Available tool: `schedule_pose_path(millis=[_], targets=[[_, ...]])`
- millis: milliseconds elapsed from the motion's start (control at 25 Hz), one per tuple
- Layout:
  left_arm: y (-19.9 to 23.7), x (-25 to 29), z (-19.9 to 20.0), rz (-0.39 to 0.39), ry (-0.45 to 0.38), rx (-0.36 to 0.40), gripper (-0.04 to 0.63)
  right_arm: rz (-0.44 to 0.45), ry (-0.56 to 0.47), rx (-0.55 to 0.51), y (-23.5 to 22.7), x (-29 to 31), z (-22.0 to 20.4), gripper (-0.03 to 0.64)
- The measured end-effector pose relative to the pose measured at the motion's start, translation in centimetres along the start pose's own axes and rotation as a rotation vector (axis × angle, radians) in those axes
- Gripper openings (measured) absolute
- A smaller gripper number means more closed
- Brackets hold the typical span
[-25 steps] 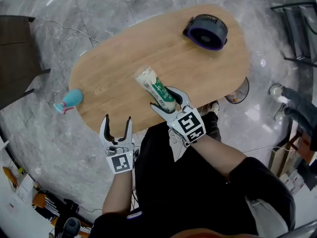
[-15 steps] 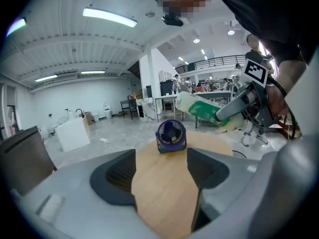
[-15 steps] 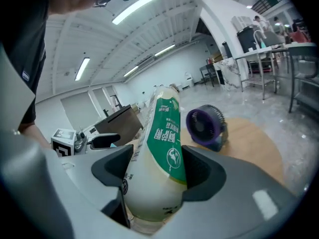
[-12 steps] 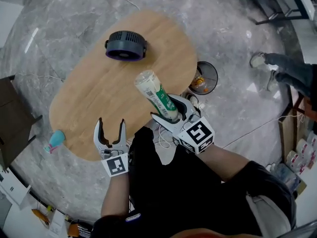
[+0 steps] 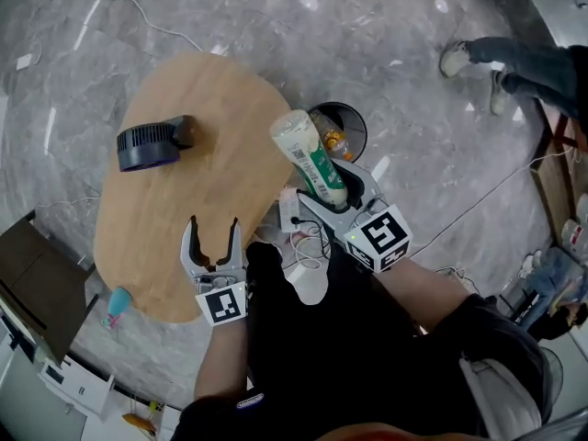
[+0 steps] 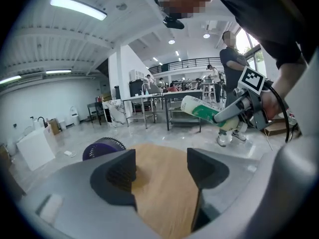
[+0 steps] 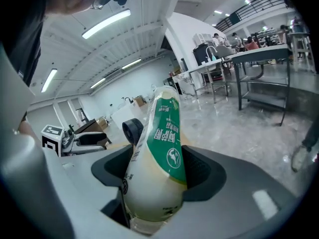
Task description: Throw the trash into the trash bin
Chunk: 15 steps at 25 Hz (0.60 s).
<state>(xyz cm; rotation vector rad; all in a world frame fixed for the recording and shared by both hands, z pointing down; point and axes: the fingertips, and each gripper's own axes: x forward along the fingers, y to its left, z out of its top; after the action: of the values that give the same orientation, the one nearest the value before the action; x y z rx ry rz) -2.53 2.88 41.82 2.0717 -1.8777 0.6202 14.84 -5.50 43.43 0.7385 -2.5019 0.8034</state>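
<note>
A pale plastic bottle (image 5: 310, 159) with a green label stands tilted in my right gripper (image 5: 329, 189), whose jaws are shut on its lower end. In the right gripper view the bottle (image 7: 159, 148) fills the gap between the pads. It hangs just beyond the table's edge, beside a black trash bin (image 5: 354, 125) on the floor with orange rubbish inside. My left gripper (image 5: 211, 237) is open and empty over the near end of the wooden table (image 5: 156, 237). The left gripper view shows bare tabletop between the open jaws of that gripper (image 6: 162, 171).
A dark round fan (image 5: 152, 145) lies on the table's far part. A teal object (image 5: 118, 303) sits at the table's left edge. White cables (image 5: 308, 246) lie on the marble floor by my legs. Another person's legs (image 5: 514, 58) stand at the upper right.
Both grippers have swung right across the table. The bottle, still held, went from over the tabletop to past its edge beside the bin. The left gripper stayed open.
</note>
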Motion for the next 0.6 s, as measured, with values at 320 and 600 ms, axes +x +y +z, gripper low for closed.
schedule_pose_path(millis=[320, 600], targets=[[-5.6, 5.2, 2.0, -0.072, 0.007, 0.024, 0.33, -0.076, 0.0, 0.038, -7.5, -2.9, -1.8, 0.33], [-8.0, 7.2, 2.6, -0.109, 0.029, 0.032, 0.33, -0.11, 0.057, 0.065, -10.8, -3.1, -4.2, 0.33]])
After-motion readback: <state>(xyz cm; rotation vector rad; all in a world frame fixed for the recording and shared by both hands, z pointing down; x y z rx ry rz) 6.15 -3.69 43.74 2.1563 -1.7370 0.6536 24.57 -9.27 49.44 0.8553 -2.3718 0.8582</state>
